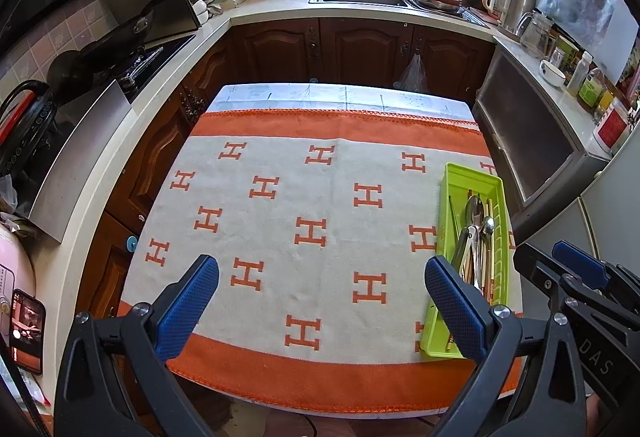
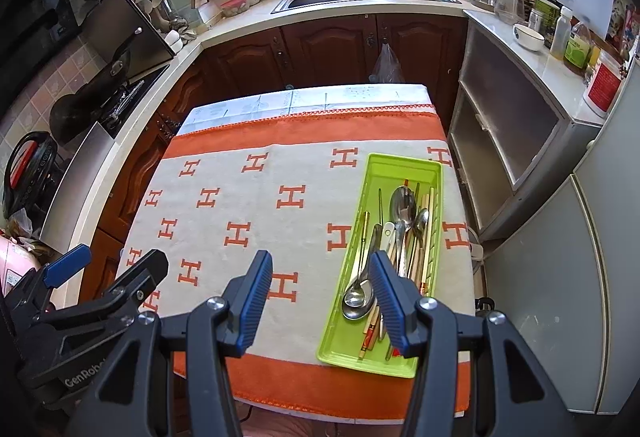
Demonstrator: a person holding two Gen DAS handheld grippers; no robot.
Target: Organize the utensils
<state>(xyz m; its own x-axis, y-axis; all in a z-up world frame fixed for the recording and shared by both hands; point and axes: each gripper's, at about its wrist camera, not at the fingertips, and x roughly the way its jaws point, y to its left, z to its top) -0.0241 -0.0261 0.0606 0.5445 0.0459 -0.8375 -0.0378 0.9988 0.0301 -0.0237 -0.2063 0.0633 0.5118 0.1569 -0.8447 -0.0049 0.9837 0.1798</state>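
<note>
Lying on the right side of the cloth-covered counter (image 2: 248,237), one green tray (image 2: 438,177) is seen, and all the utensils are gathered in it. Three metal spoons can be counted in the right wrist view: a large spoon (image 2: 403,203) with its bowl toward the far end, a smaller spoon (image 2: 421,217) beside it facing the same way, and a third spoon (image 2: 357,297) with its bowl toward the near end. A bundle of pale chopsticks (image 2: 428,233) is laid along the tray's right wall; their number cannot be told, since they overlap.

The tray's long axis runs from the near counter edge toward the far edge, leaning slightly rightward, and the utensils are laid roughly along it. The tray is a bright lime plastic, long and shallow with a raised rim. The cloth is cream with orange H figures and orange bands.

Two tongs are seen. The left tongs (image 1: 322,301) are spread wide above the bare cloth, with nothing between the blue pads. The right tongs (image 2: 320,301) are likewise parted and empty, near the tray's near end.
</note>
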